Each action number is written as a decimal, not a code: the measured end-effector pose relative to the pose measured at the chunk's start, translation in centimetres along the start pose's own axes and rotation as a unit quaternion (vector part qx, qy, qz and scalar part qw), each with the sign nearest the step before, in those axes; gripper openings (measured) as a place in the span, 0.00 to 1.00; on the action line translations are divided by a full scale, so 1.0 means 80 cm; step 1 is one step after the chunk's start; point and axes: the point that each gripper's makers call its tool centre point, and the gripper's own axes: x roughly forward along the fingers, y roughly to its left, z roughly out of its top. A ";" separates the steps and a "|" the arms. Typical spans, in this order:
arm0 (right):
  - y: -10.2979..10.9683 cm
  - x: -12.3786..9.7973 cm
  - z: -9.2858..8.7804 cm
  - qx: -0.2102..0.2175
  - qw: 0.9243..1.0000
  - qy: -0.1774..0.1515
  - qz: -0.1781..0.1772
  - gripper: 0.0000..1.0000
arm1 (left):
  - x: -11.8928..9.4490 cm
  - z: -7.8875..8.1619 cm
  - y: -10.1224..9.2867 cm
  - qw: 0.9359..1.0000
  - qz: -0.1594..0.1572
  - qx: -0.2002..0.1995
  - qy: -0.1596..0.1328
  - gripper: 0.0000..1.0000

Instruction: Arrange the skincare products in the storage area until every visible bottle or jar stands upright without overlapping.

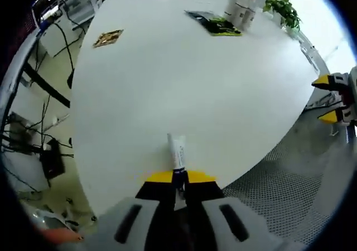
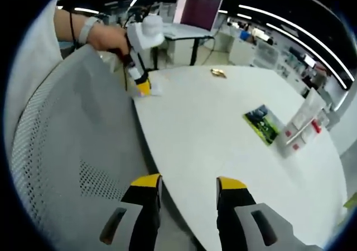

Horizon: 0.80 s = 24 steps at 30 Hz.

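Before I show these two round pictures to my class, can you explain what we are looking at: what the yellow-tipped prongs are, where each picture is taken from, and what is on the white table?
No robot here: a person carries a hand-held gripper in each hand, each with its own fisheye camera looking along two yellow-tipped jaws.

The left gripper view looks across the white table. The left hand-held gripper is shut on a small white tube lying at the table's near edge. Further away stand some skincare bottles beside a dark leaflet, with a small gold-coloured item apart from them and a green plant behind.

The right gripper view looks from the other side. The right hand-held gripper is open and holds nothing. A grey mesh chair back stands beside the table.
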 end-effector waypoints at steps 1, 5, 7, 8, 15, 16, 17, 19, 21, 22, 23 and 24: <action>0.000 -0.001 0.001 0.001 1.000 0.000 0.000 0.41 | 0.000 0.001 0.001 1.000 -0.003 -0.005 -0.004 0.00; -0.003 -0.002 0.007 0.008 1.000 -0.006 -0.002 0.40 | -0.009 0.020 -0.010 0.998 -0.041 -0.034 -0.045 0.00; -0.005 -0.003 0.013 0.019 1.000 -0.014 -0.003 0.40 | -0.015 0.029 -0.016 0.995 -0.057 -0.048 -0.063 0.00; -0.005 -0.003 0.017 0.023 1.000 -0.017 -0.002 0.40 | -0.020 0.032 -0.015 0.995 -0.058 -0.047 -0.070 0.00; -0.008 -0.004 0.065 0.114 0.990 -0.076 0.025 0.43 | -0.060 0.070 -0.048 0.986 -0.095 0.004 -0.140 0.00; -0.009 -0.005 0.075 0.131 0.987 -0.089 0.034 0.43 | -0.065 0.073 -0.056 0.985 -0.092 0.023 -0.146 0.00; -0.010 -0.007 0.086 0.149 0.983 -0.102 0.043 0.44 | -0.070 0.077 -0.063 0.983 -0.090 0.042 -0.152 0.00; -0.010 -0.010 0.108 0.170 0.976 -0.123 0.063 0.44 | -0.080 0.082 -0.082 0.978 -0.087 0.086 -0.166 0.00; -0.009 -0.014 0.129 0.178 0.970 -0.138 0.086 0.42 | -0.089 0.086 -0.104 0.970 -0.086 0.135 -0.182 0.00; -0.007 -0.015 0.138 0.167 0.971 -0.142 0.093 0.42 | -0.092 0.086 -0.115 0.965 -0.086 0.157 -0.189 0.00; -0.005 -0.017 0.146 0.155 0.972 -0.146 0.100 0.41 | -0.096 0.086 -0.126 0.960 -0.086 0.179 -0.196 0.00; -0.003 -0.019 0.154 0.144 0.972 -0.150 0.108 0.39 | -0.099 0.086 -0.137 0.954 -0.085 0.201 -0.203 0.00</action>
